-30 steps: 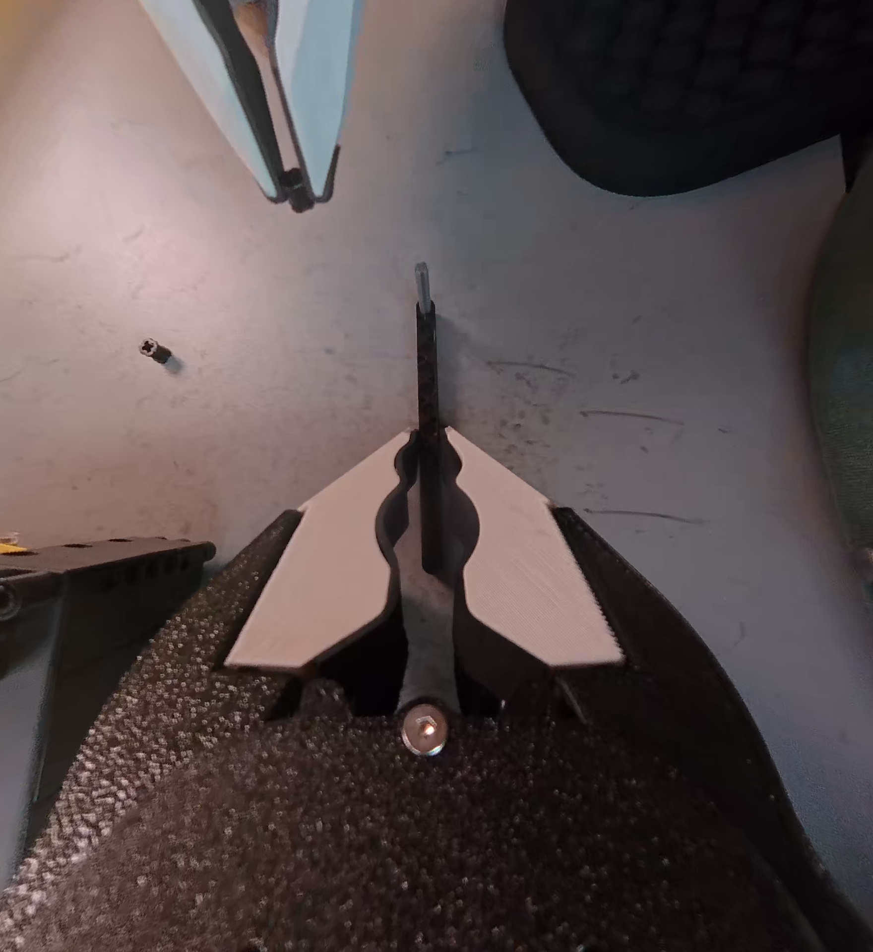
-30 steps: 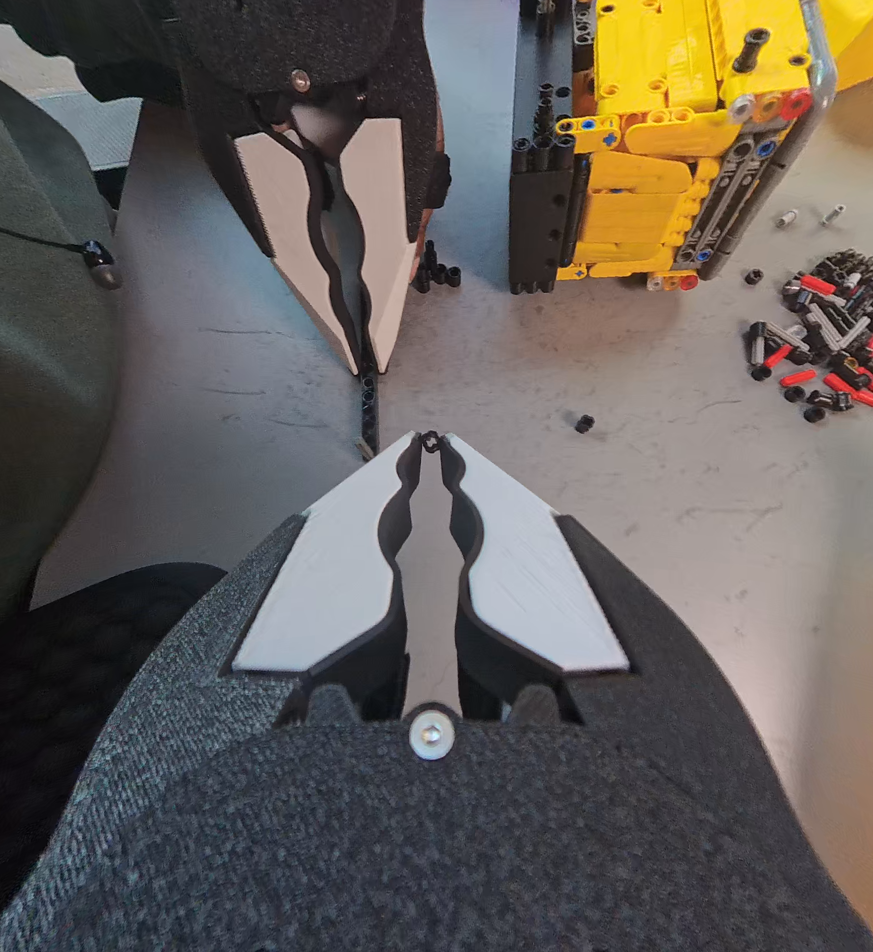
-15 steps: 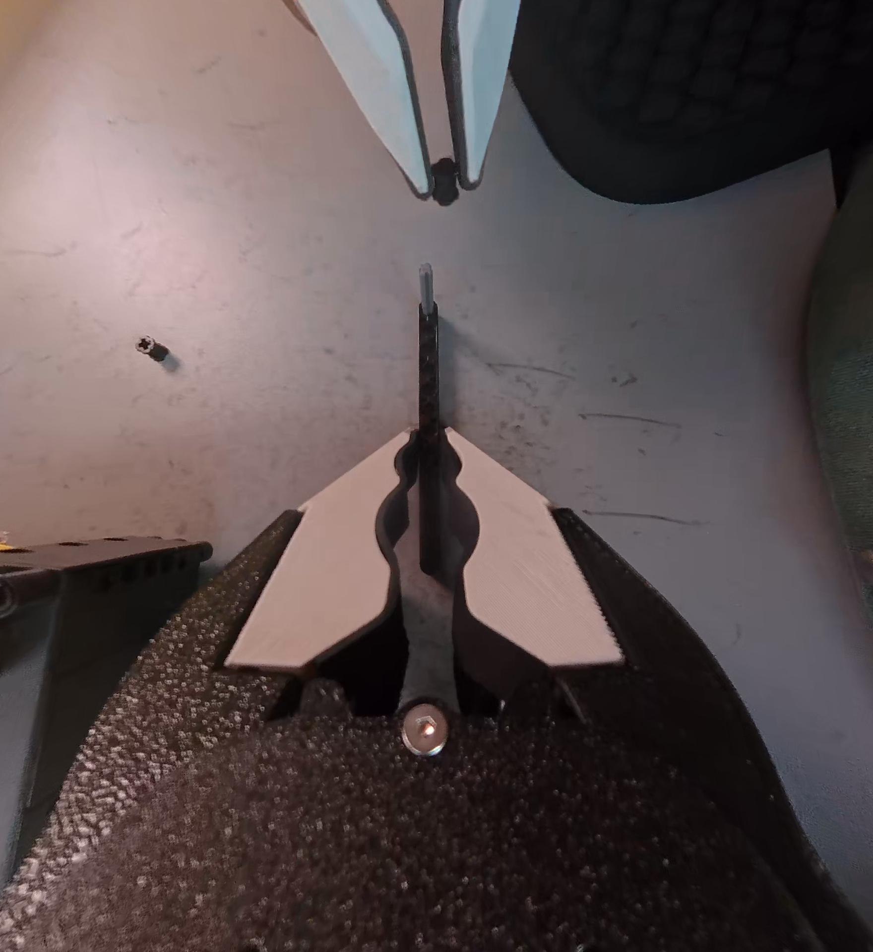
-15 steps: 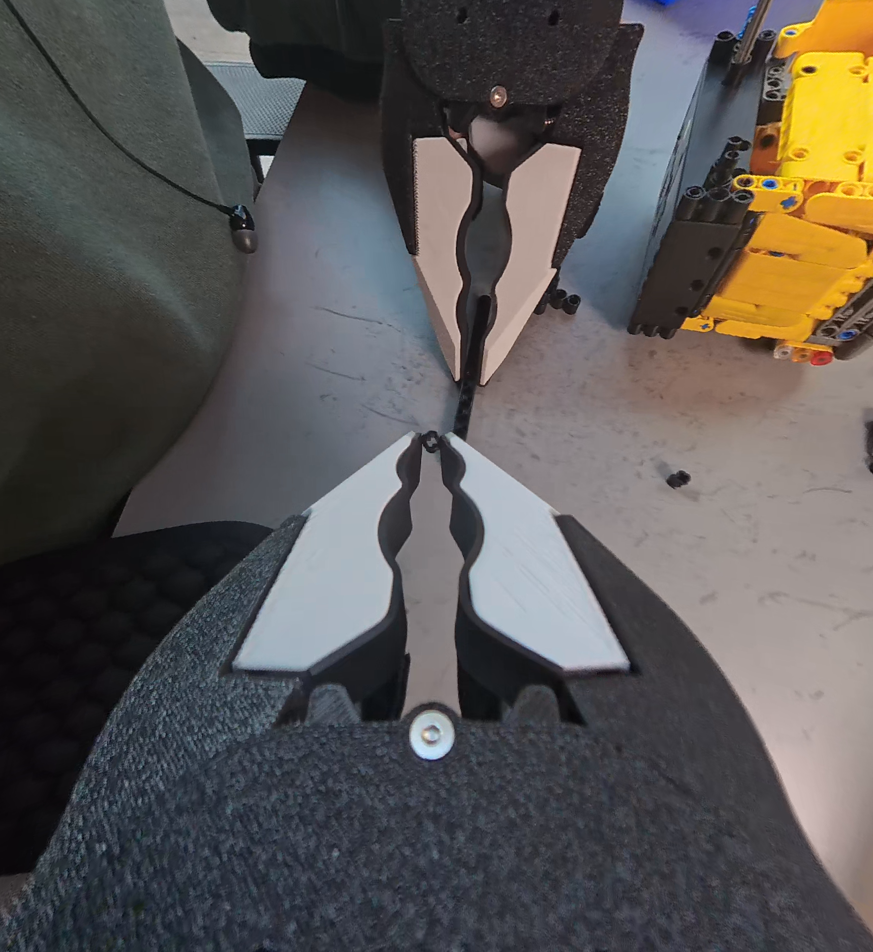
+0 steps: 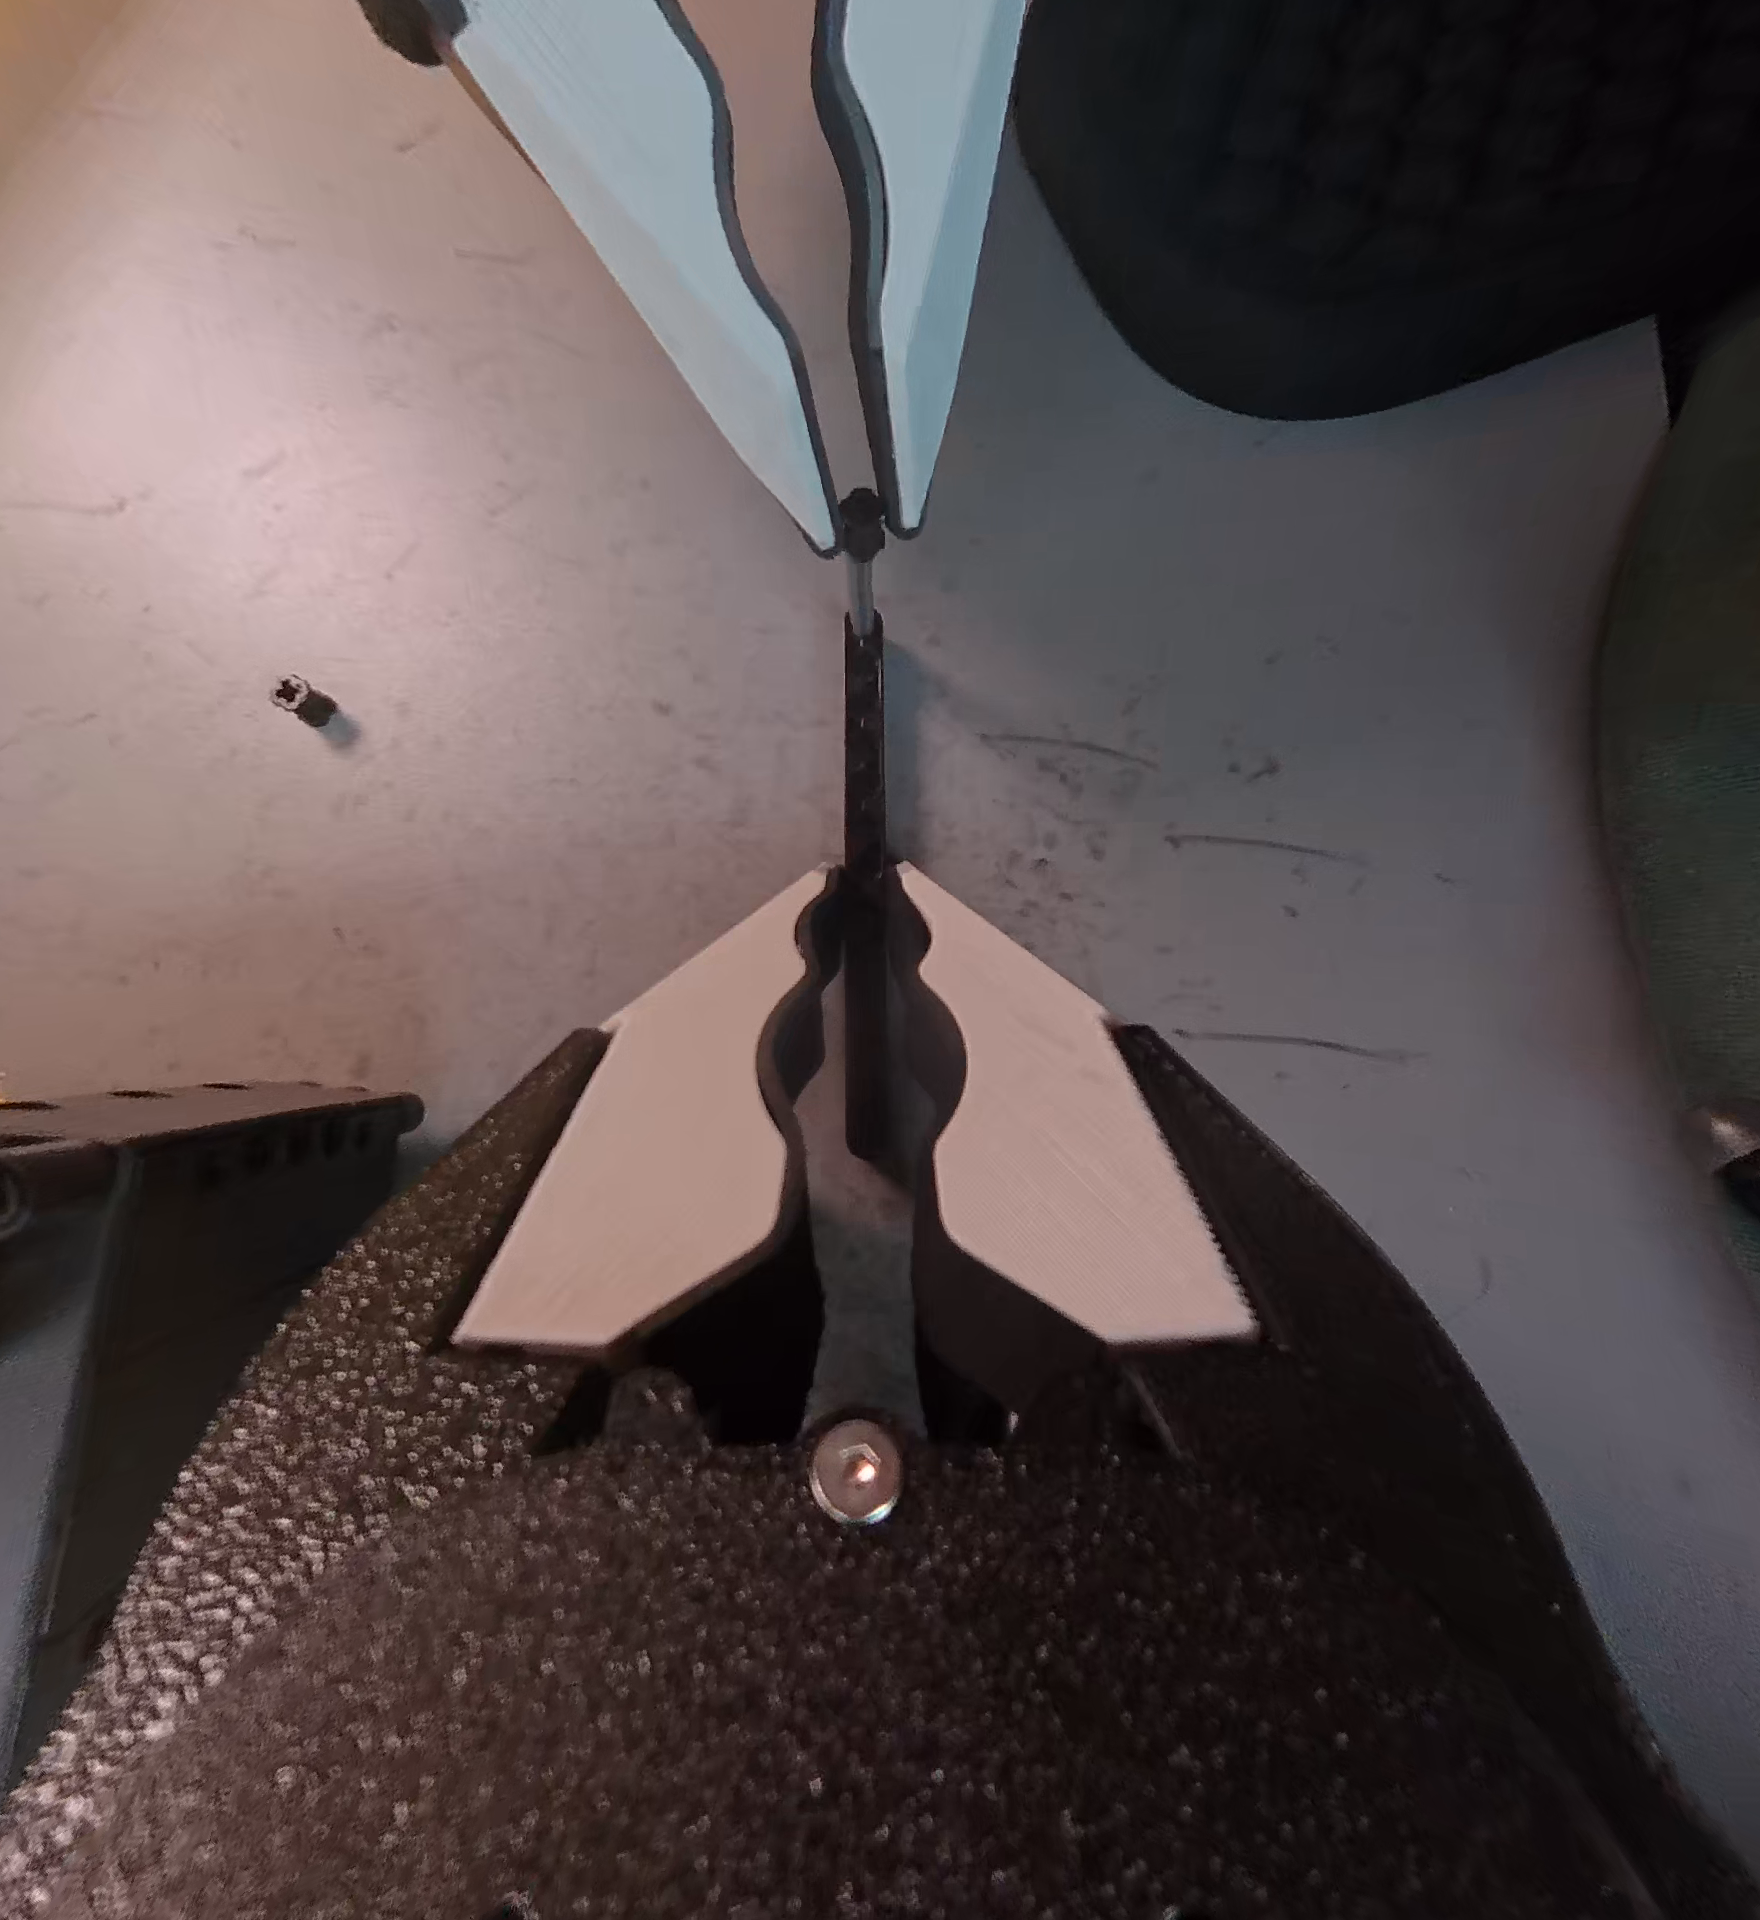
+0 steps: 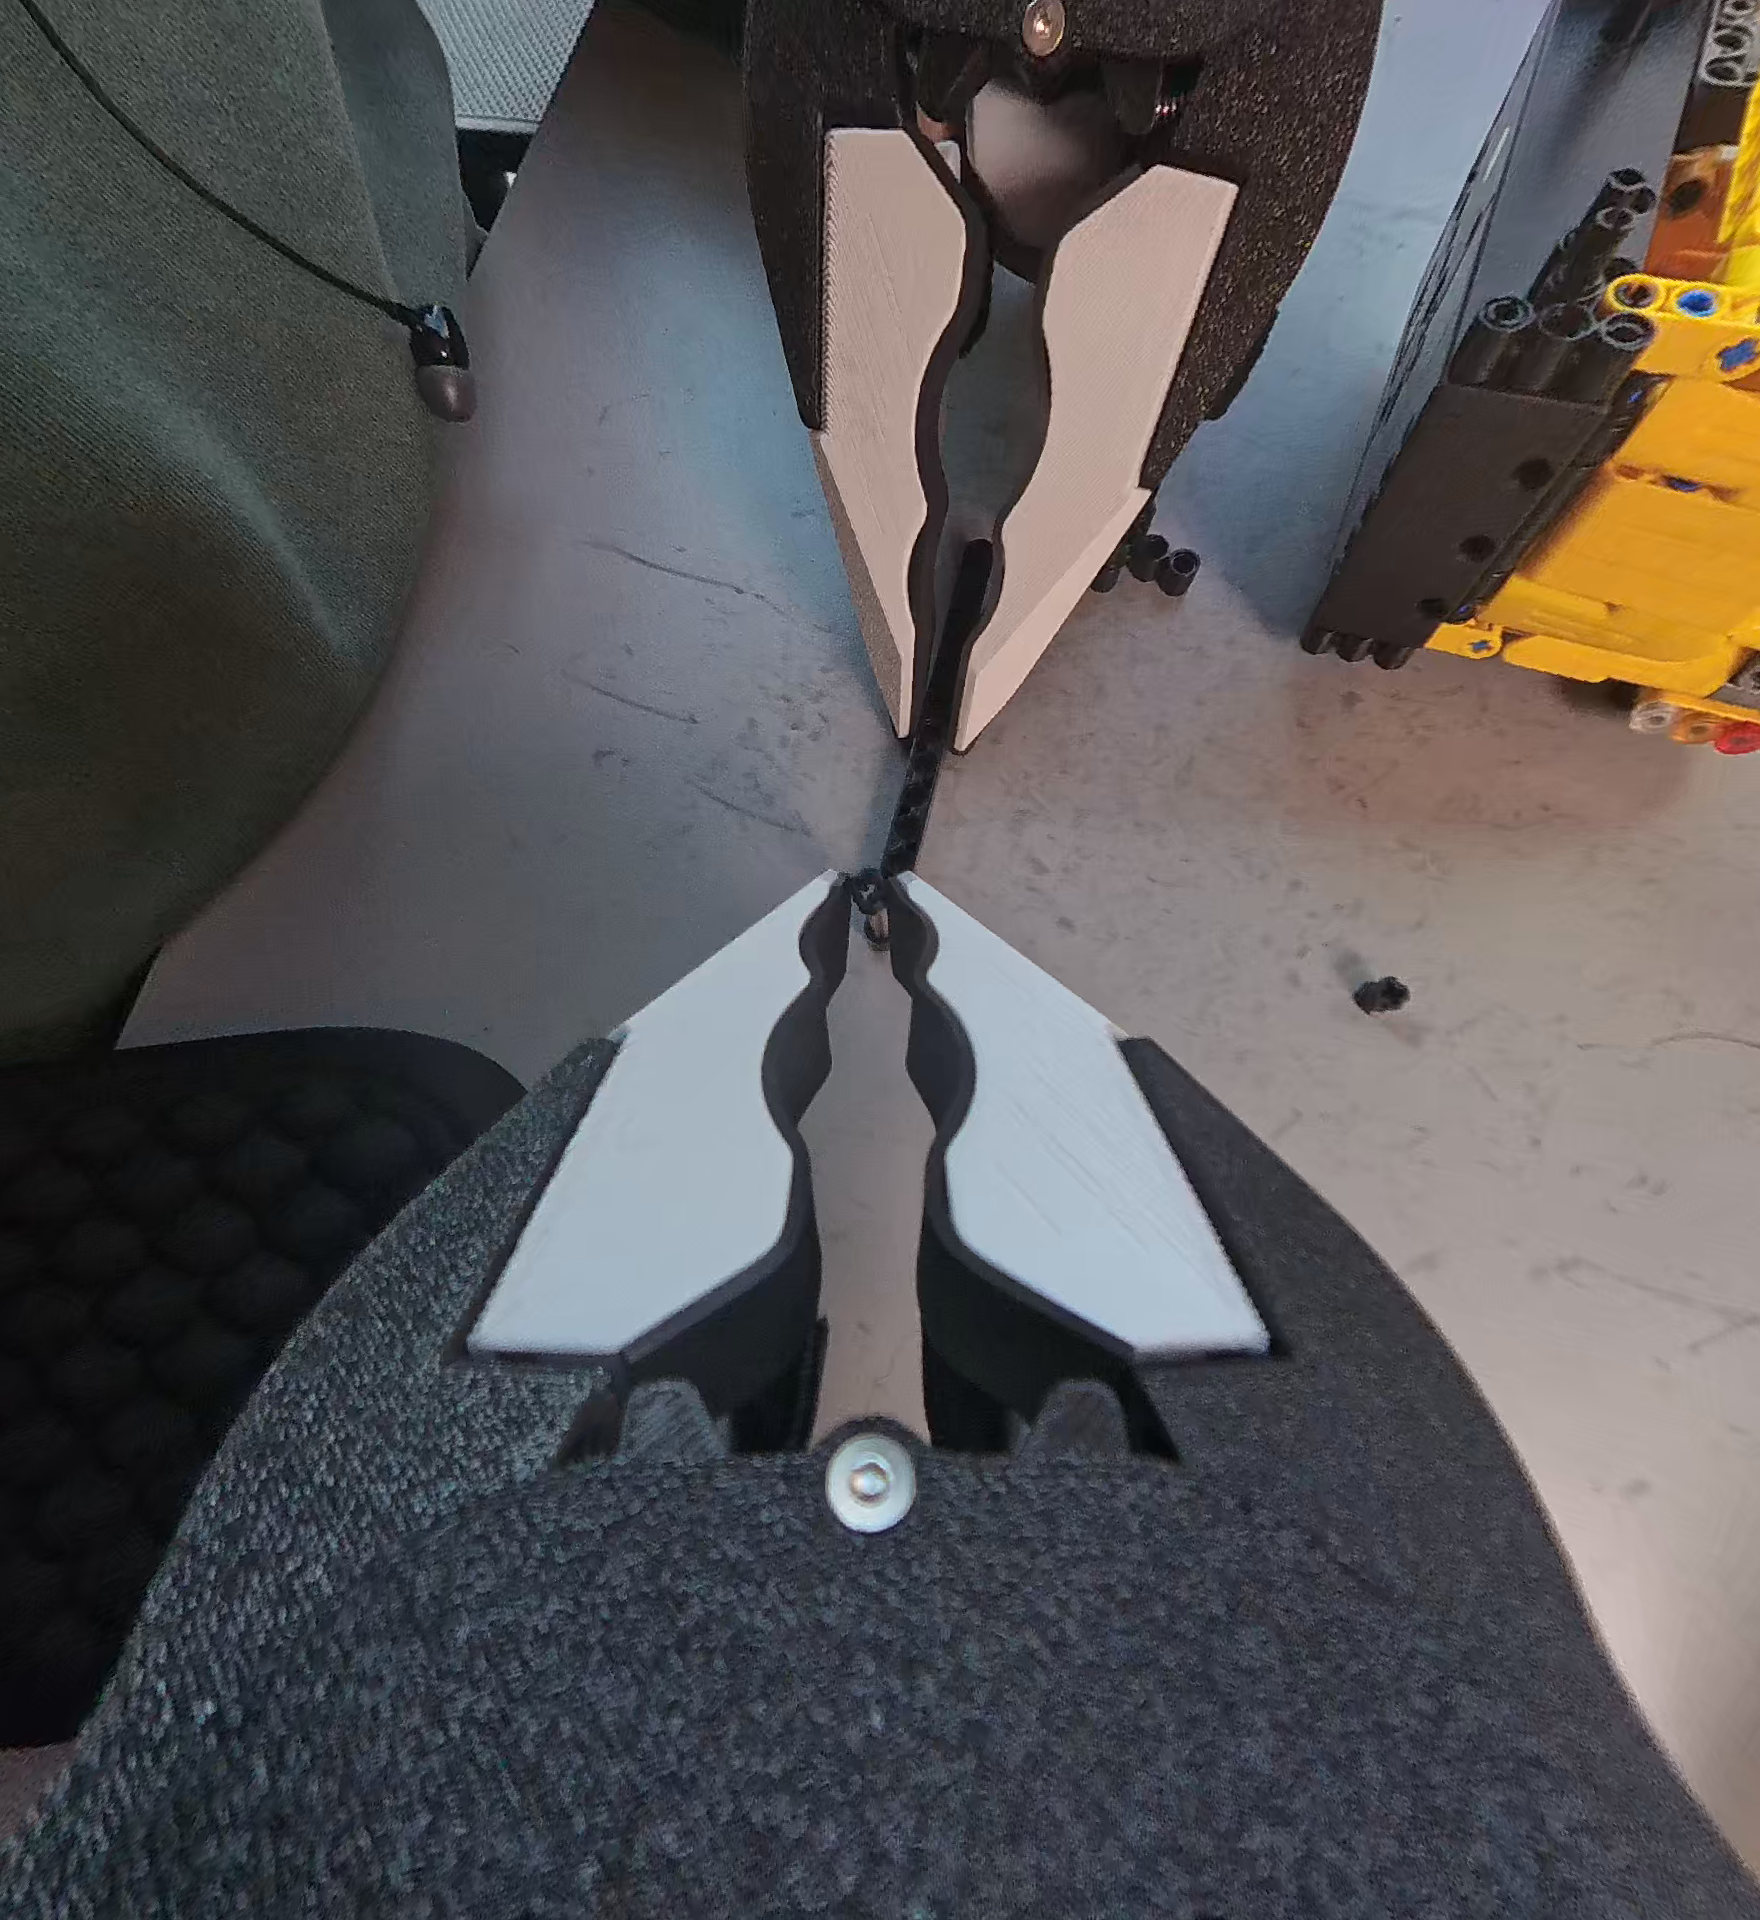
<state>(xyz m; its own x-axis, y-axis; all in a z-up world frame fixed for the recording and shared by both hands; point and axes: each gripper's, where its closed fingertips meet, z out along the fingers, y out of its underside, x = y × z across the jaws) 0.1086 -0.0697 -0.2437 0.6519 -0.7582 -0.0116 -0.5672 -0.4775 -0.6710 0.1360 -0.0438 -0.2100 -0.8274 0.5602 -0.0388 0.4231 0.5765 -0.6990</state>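
Slim black beam (image 5: 863,758) with grey pin tip.

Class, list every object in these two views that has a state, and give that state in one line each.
left gripper: shut on black beam
black beam: held level, grey pin in its end
right gripper: shut on small black connector
small black connector: meeting the grey pin
loose black pin: lying on table

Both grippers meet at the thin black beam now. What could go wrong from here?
1. The right gripper pinches the small black pin only at its very tips, so it may slip out.
2. The grey axle looks slightly off line with the pin; pushing could jam it.
3. The left gripper holds the beam far back, so it may pivot.
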